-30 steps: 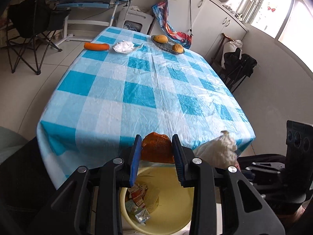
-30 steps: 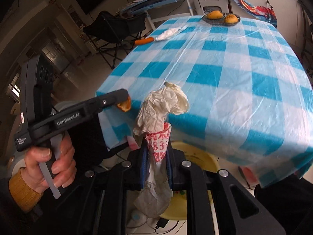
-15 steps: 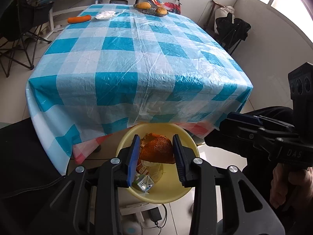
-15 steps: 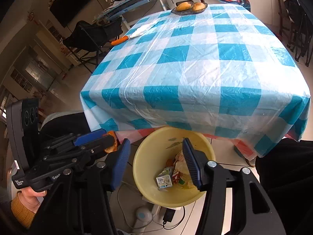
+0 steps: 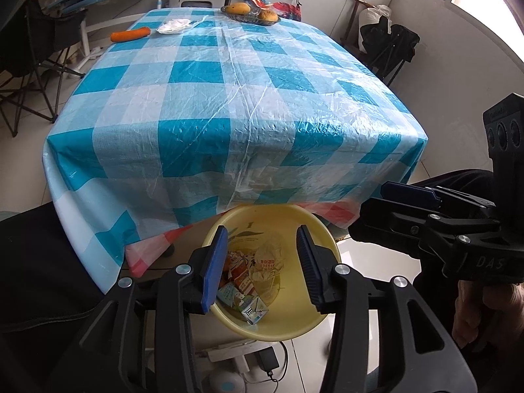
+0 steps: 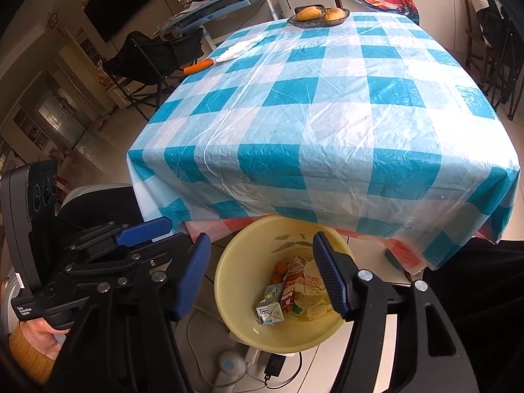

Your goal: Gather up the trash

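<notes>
Below checked table (image 5: pixel 229 104), trash (image 5: pixel 252 271) in yellow basin (image 5: pixel 314 322), both grippers' fingers (image 5: pixel 214 267) wide apart, empty.

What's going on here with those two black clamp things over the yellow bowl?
A person is tidying up, holding a two-finger tool in each hand. Both the left gripper and the right gripper hang open and empty over the round yellow plastic basin on the floor at the table's edge. Inside it lie crumpled wrappers, a small drink carton and orange peel. On the blue checked tablecloth, a carrot, a white wad and a fruit dish sit at the far end.
</notes>
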